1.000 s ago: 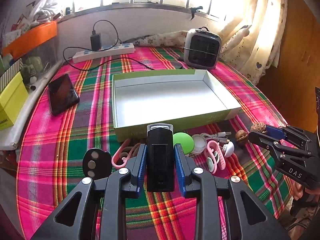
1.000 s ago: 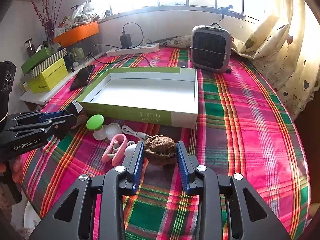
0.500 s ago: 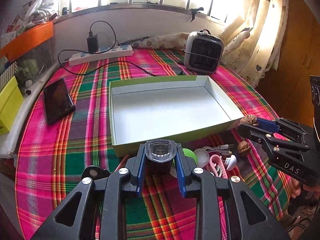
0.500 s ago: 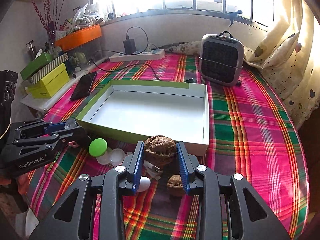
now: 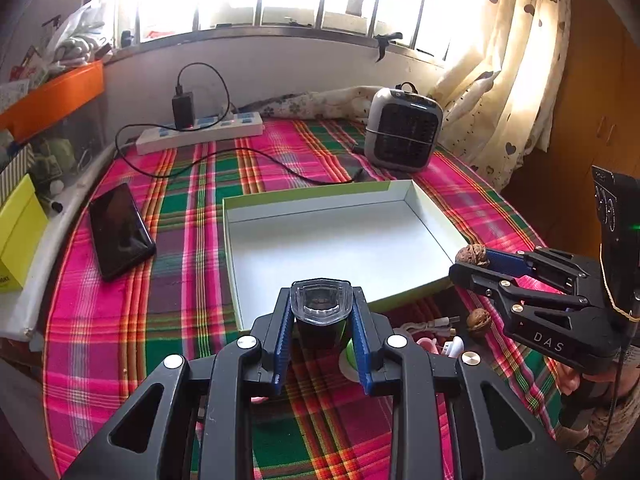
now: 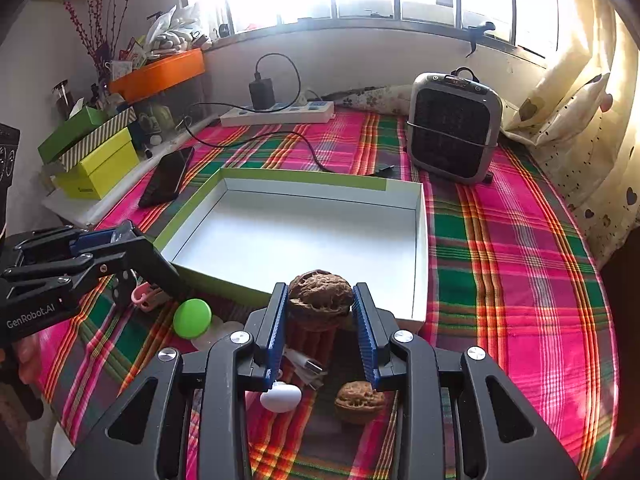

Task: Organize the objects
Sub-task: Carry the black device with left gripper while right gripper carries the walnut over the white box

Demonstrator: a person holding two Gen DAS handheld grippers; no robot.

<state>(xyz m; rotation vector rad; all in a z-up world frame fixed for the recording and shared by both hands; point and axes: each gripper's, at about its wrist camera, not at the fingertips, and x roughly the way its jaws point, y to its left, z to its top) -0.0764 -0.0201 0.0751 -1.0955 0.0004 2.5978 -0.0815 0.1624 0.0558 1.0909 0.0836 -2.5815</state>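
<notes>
Left wrist view: the left gripper (image 5: 321,332) jaws pinch a black lamp (image 5: 321,312) at the near rim of the green box (image 5: 436,216). The right gripper (image 6: 320,320) jaws pinch a walnut (image 6: 320,298); another walnut (image 6: 359,401) lies on the tabletop (image 6: 512,264).

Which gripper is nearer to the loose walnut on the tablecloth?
Right. The right gripper, shut on another walnut, hangs just above the loose walnut. The left gripper, holding a black light, is off to its left.
</notes>
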